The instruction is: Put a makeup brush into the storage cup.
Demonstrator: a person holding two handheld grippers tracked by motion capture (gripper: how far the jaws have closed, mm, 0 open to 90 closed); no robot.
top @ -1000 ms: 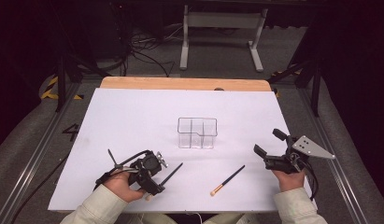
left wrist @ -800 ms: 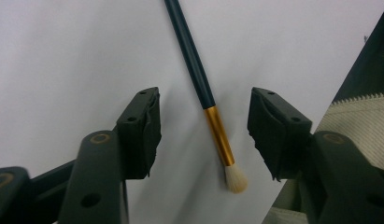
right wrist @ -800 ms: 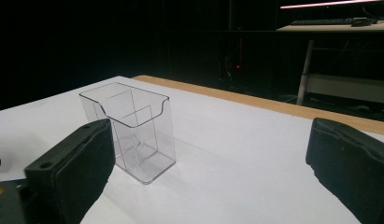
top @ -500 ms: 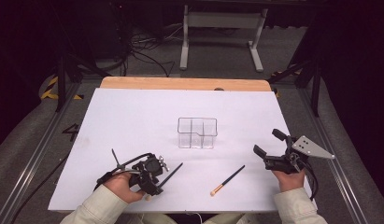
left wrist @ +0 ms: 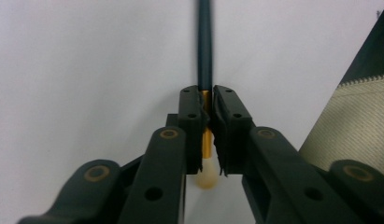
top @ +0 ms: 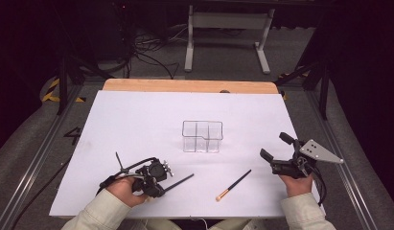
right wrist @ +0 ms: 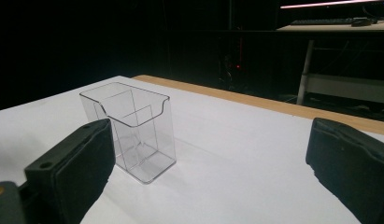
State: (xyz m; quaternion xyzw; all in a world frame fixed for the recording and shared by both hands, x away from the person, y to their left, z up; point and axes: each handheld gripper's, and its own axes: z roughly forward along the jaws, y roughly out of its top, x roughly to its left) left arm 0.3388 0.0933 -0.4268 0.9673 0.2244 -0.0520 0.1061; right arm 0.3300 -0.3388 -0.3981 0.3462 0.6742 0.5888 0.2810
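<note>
My left gripper (top: 164,185) lies low on the white sheet at the front left. Its jaws have just been closing and now pinch a thin makeup brush (left wrist: 206,140) by its gold ferrule. The dark handle (top: 181,180) sticks out toward the right, and the cream tip (left wrist: 206,178) shows below the pads. A second brush (top: 233,185) lies loose on the sheet between my hands. A clear divided box (top: 202,136) stands upright mid-table, also seen close by as the clear box (right wrist: 131,130). At the front right my right gripper (top: 274,146) is open and holds nothing, with its pads (right wrist: 82,158) wide apart.
The white sheet (top: 137,120) covers the table, with a wooden strip (top: 185,85) along the far edge. Metal rails run down both sides. A stand's legs (top: 223,38) and cables sit on the floor beyond. A beige sleeve (left wrist: 358,126) is beside the left jaws.
The left gripper's jaws have drawn together onto the thin brush. Both hands have kept their places, and the loose brush and the box have not moved.
</note>
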